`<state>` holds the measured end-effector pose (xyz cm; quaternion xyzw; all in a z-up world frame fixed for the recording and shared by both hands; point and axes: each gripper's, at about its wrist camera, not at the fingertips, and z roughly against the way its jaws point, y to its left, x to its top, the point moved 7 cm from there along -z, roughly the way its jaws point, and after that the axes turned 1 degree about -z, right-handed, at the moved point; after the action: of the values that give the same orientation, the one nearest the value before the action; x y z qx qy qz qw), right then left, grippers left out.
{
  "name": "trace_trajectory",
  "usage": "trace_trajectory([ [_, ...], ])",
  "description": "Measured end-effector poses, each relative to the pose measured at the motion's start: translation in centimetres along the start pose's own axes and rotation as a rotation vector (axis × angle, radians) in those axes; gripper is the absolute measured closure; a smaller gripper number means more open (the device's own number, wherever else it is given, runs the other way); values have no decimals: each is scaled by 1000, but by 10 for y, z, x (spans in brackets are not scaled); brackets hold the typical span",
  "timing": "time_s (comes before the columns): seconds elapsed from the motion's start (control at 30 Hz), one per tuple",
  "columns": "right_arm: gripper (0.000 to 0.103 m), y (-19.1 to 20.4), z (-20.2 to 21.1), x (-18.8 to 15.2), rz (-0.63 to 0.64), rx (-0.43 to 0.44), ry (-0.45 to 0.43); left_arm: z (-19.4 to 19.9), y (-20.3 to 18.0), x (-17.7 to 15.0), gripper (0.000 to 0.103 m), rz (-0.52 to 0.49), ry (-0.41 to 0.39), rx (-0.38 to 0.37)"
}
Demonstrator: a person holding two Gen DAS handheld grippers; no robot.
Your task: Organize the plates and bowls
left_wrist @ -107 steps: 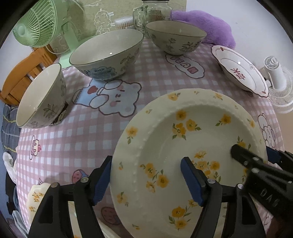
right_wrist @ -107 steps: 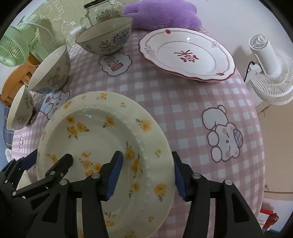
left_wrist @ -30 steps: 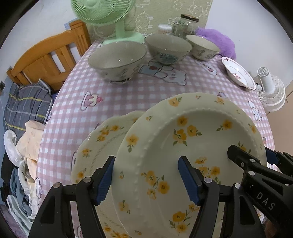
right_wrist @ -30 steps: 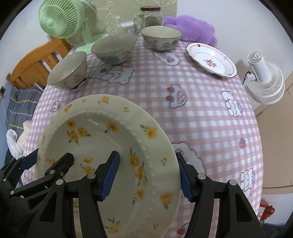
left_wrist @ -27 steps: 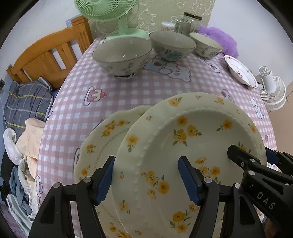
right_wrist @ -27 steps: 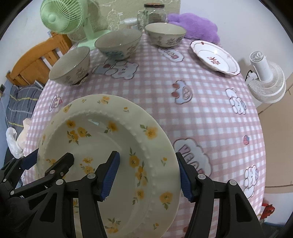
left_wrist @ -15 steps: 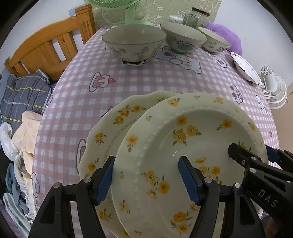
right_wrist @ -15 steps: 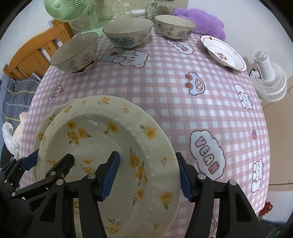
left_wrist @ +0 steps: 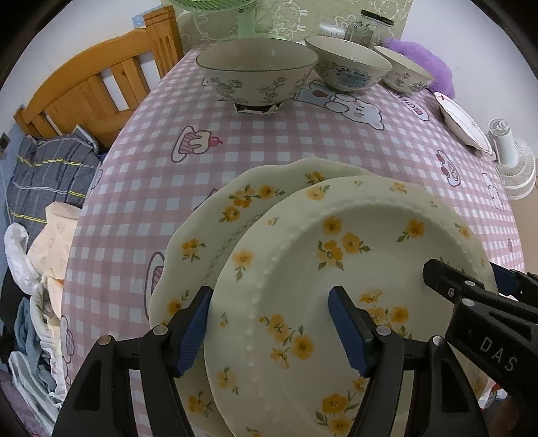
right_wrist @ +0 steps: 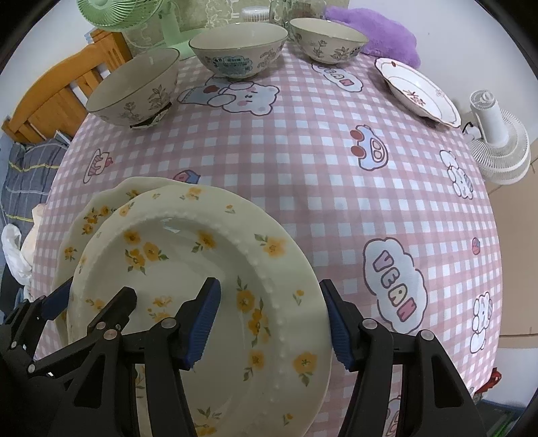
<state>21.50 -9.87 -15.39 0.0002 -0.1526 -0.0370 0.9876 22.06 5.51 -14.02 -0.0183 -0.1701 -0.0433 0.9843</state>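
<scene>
Stacking step in hand. Left gripper [left_wrist: 272, 329] and right gripper [right_wrist: 272, 322] each clamp the beaded yellow-flower plate [left_wrist: 353, 269] by opposite rims, above the scalloped plate [left_wrist: 215, 235] at 10 o'clock. Next, in my judgement: centre, lower, release.

A pink checked tablecloth [right_wrist: 302, 161] with cartoon bears fills the view, with a green fan [right_wrist: 111, 13] at 11 o'clock, a purple plush [right_wrist: 376, 30] at 1 o'clock, a white fan [right_wrist: 497, 148] at 3 o'clock and a wooden bed frame [left_wrist: 90, 90] at 10 o'clock.

Held plate [left_wrist: 353, 269] lowered over 2nd floral plate [left_wrist: 215, 235], now showing underneath.
</scene>
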Motion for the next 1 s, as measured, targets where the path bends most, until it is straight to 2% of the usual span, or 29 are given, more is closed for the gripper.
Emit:
trace_trajectory([
  [0.2,39,0,7,-2,42,17,-2,2,-3,0,31,-18,-7,64],
  [0.27,43,-3,18,-3,53,12,-23,2,-3,0,31,-19,-9,76],
  [0.3,45,-4,22,-3,53,6,-30,2,-4,0,31,-22,-11,83],
  [0.37,59,-10,30,-4,64,-26,-43,3,-5,-1,31,-32,-15,102],
  [0.47,65,-12,29,-9,64,-5,-24,4,-5,-1,33,-37,-3,107],
  [0.57,68,-9,26,-12,72,0,-14,8,-1,-2,33,-19,6,79],
  [0.83,67,-1,16,-14,54,21,-5,25,-8,-7,31,-56,-19,55],
  [1.0,66,6,10,-14,47,30,4,25,-1,-7,31,-46,-16,51],
])
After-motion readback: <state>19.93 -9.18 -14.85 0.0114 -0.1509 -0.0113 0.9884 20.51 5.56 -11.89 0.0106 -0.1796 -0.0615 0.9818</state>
